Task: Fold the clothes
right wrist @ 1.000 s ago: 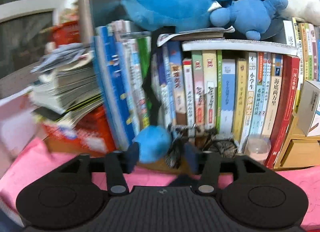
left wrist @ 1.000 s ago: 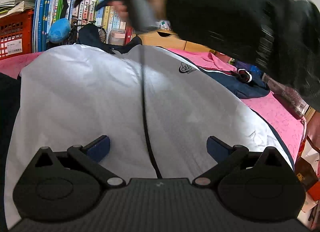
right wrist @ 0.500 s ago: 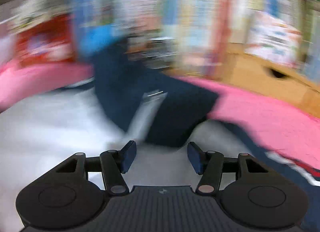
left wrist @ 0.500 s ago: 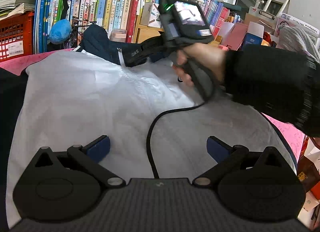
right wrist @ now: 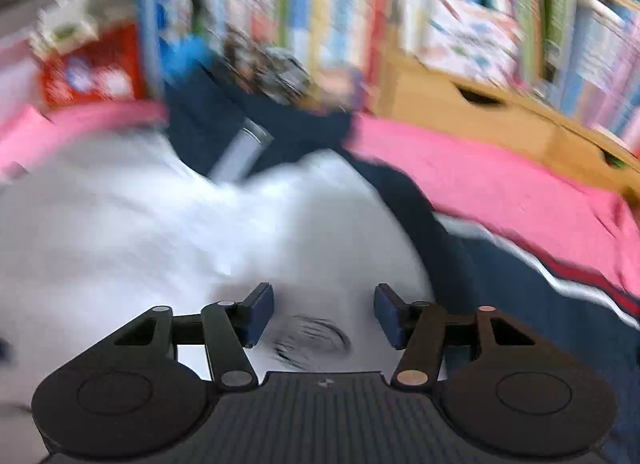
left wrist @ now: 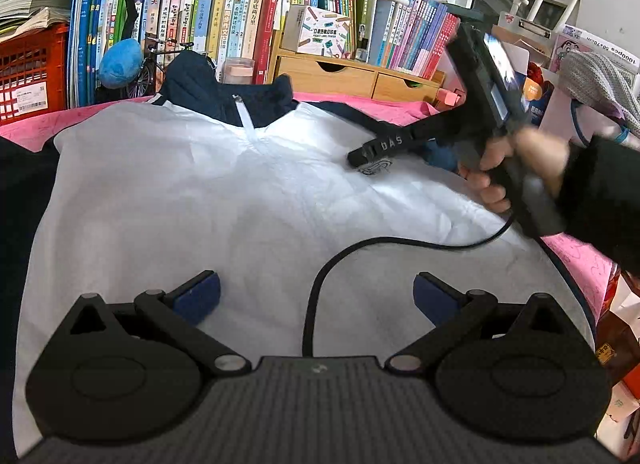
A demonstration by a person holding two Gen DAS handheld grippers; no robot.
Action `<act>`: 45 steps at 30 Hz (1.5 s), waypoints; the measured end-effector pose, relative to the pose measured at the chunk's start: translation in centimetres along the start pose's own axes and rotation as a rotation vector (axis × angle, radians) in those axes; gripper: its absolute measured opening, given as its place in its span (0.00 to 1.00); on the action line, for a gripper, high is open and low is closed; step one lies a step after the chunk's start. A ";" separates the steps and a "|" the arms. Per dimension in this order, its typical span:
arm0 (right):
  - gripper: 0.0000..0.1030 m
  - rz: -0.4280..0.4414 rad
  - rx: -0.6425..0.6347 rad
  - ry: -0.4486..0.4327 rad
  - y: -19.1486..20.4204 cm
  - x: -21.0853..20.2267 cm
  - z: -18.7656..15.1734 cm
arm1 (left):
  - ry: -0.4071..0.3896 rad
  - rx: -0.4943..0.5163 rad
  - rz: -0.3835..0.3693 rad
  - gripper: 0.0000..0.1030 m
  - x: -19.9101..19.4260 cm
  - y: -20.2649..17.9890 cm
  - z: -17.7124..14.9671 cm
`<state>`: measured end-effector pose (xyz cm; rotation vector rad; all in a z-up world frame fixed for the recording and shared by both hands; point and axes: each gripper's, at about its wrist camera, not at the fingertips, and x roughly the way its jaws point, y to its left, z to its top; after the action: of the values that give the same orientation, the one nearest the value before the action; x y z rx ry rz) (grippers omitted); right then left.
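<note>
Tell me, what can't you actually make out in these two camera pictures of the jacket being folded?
- Bookshelf, right wrist view: motion blur makes the titles unreadable.
- Chest logo, right wrist view: smeared; in the left wrist view the right gripper covers part of it.
- White jacket, left wrist view: its near hem is hidden behind the left gripper.
- Jacket's left sleeve: lost in the dark left edge of the left wrist view.
</note>
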<state>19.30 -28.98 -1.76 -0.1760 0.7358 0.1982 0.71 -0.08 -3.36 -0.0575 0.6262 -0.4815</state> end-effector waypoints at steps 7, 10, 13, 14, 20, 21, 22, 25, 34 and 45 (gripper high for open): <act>0.55 -0.300 0.307 -0.026 -8.9 4.4 2.5 | 0.004 0.010 0.007 1.00 0.0 -0.1 0.0; 0.53 -0.230 0.245 -0.075 -7.0 2.0 2.8 | 0.005 0.012 0.009 1.00 0.1 -0.2 0.0; 0.53 -0.080 0.095 -0.085 -2.8 -1.5 1.5 | 0.006 0.015 0.011 1.00 0.1 -0.2 0.0; 0.53 -0.051 0.066 -0.068 -1.8 -2.3 0.5 | 0.006 0.015 0.012 1.00 0.2 -0.3 0.0; 0.72 -0.121 0.190 -0.026 -8.1 -4.7 -2.9 | 0.008 0.021 0.016 1.00 0.3 -0.5 0.1; 0.67 -0.231 0.248 -0.020 -10.0 -4.7 -3.1 | 0.009 0.023 0.017 1.00 0.3 -0.5 0.0; 0.63 -0.353 0.304 -0.013 -11.7 -4.8 -3.3 | 0.010 0.026 0.017 1.00 0.3 -0.5 0.0; 0.59 -0.370 0.416 -0.071 -13.8 -7.5 -3.7 | 0.010 0.028 0.017 1.00 0.3 -0.4 0.0; 0.64 -0.065 0.152 -0.049 -4.9 -9.3 -6.5 | 0.007 0.025 0.015 1.00 0.4 -0.5 0.1; 0.83 -0.081 0.098 -0.196 1.8 -12.4 -4.2 | -0.081 0.023 0.062 1.00 -1.3 -0.5 -0.1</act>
<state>7.12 -29.68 3.45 -0.0909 0.5406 0.0998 -0.47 0.10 -2.57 -0.0351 0.5416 -0.4240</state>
